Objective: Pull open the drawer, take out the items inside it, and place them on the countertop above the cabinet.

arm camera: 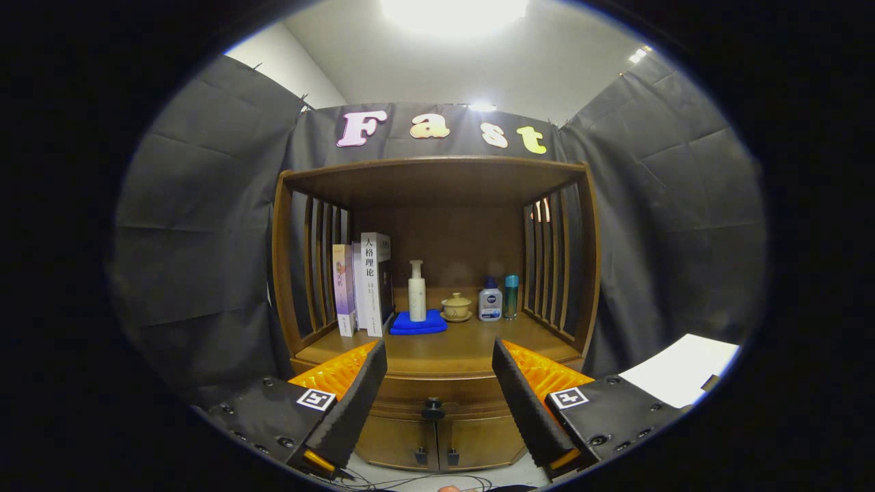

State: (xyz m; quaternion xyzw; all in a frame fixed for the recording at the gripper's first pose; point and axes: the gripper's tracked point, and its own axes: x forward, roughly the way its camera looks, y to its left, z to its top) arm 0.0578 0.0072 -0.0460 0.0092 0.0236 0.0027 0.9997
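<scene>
one closed drawer [432,396] with its dark knob [433,408] just ahead, between the wide-apart fingers of the empty claw [437,365]

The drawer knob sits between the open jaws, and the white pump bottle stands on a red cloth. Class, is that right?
Not quite. In the gripper view the white pump bottle stands on a blue cloth, not red. The drawer knob does sit between the open jaws.

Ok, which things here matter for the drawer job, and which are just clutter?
Job: drawer knob, closed drawer, countertop, open gripper.

Clutter: books, white bottle, blue cloth, lidded cup, two small bottles.
</scene>
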